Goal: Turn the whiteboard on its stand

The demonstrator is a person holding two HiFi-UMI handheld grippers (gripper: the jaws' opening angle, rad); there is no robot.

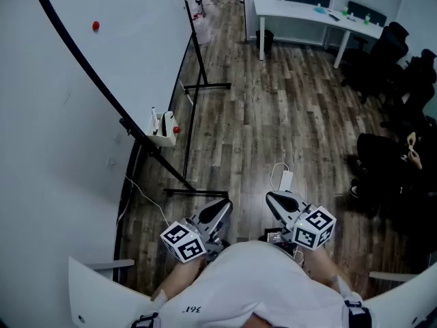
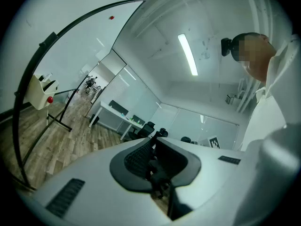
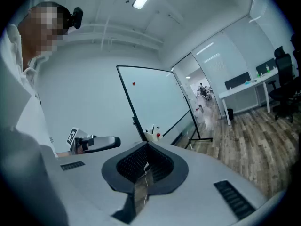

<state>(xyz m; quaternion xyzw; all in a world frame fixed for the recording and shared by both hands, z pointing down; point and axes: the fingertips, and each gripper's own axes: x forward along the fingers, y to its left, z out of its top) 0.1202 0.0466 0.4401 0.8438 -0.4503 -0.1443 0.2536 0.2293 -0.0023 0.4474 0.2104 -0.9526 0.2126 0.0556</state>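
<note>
The whiteboard [image 1: 130,39] stands at the left on a black wheeled stand [image 1: 194,193], its face tilted. It carries a red magnet [image 1: 95,26] and a small tray [image 1: 164,128] with markers at its lower edge. The board also shows in the left gripper view [image 2: 80,46] and the right gripper view [image 3: 150,98]. Both grippers are held close to my body, well short of the board. My left gripper [image 1: 222,207] [image 2: 153,138] is shut and holds nothing. My right gripper [image 1: 273,198] [image 3: 146,145] is shut with nothing between its pads.
A white power adapter with its cable [image 1: 283,178] lies on the wooden floor just ahead of the grippers. A white desk [image 1: 307,12] stands at the back, and black office chairs [image 1: 389,53] line the right side.
</note>
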